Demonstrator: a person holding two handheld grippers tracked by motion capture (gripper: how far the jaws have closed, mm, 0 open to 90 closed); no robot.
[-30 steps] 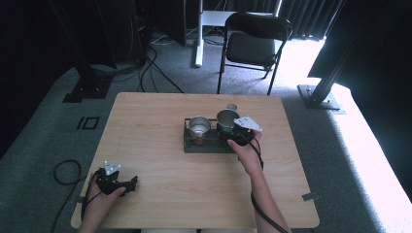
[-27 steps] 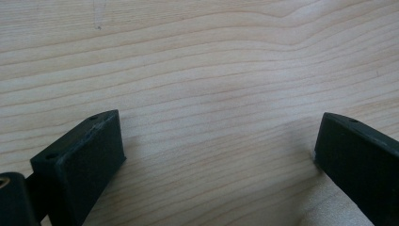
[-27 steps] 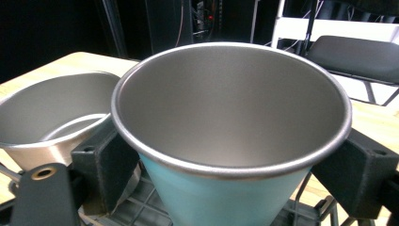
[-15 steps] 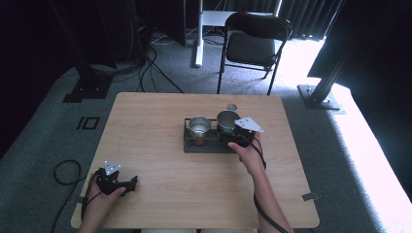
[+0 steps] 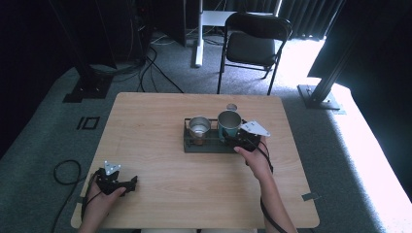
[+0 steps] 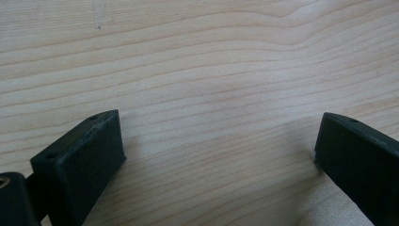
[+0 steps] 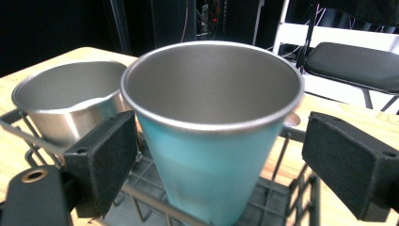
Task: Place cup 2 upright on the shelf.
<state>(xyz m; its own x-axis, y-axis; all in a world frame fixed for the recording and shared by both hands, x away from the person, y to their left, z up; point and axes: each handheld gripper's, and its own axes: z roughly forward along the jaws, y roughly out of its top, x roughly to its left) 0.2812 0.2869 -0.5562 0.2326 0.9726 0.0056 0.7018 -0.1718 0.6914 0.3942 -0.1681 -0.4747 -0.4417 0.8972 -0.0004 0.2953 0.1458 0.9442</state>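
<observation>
A teal cup (image 5: pixel 229 122) with a steel inside stands upright in the right half of a black wire rack (image 5: pixel 209 147) on the wooden table. A shorter steel cup (image 5: pixel 199 127) stands in the rack's left half. My right gripper (image 5: pixel 241 140) is at the rack's right front corner. In the right gripper view it is open (image 7: pixel 226 160) around the teal cup (image 7: pixel 211 141): the left jaw is close to the cup wall and the right jaw stands apart. The steel cup (image 7: pixel 70 103) is to the left. My left gripper (image 5: pixel 128 183) rests open near the table's front left corner, over bare wood (image 6: pixel 216 150).
A small round metal piece (image 5: pixel 231 107) lies on the table (image 5: pixel 160 121) just behind the rack. A black folding chair (image 5: pixel 257 43) stands beyond the far edge. Cables trail on the floor at the left.
</observation>
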